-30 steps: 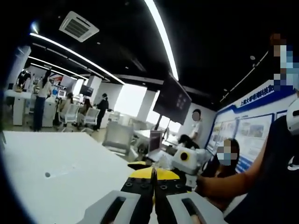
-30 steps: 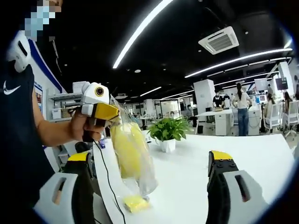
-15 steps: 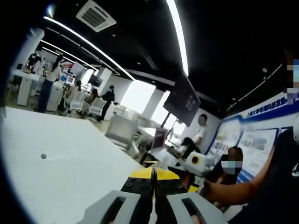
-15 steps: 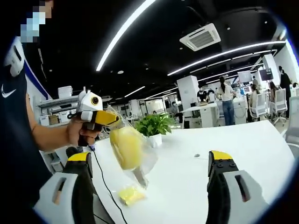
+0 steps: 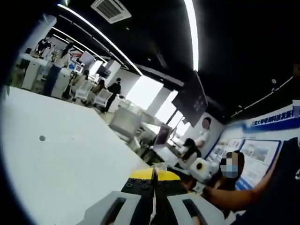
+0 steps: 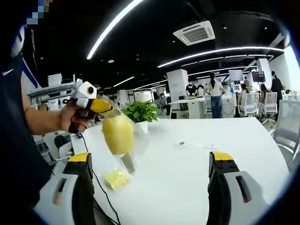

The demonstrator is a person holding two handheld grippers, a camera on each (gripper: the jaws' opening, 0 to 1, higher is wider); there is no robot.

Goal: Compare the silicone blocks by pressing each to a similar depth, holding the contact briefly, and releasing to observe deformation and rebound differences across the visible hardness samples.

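In the right gripper view, my left gripper [image 6: 108, 111], held in a hand, is shut on the top of a clear plastic bag [image 6: 133, 145]. The bag hangs above the white table [image 6: 187, 178] with a large yellow silicone block [image 6: 117, 133] inside it. A small yellow block [image 6: 115, 179] lies on the table under the bag. My right gripper [image 6: 152, 164] is open, its jaws wide apart to either side of the bag and nearer the camera. In the left gripper view, my left gripper [image 5: 153, 177] has its jaws pressed together.
A potted green plant [image 6: 140, 112] stands on the table behind the bag. A black cable [image 6: 101, 199] runs along the near left table edge. An office chair [image 6: 287, 133] is at the right. People stand at desks far behind.
Both views have swung. The hanging bag with the yellow block now sits farther from my right gripper and more to the left. Left jaws stay shut, right jaws stay open.
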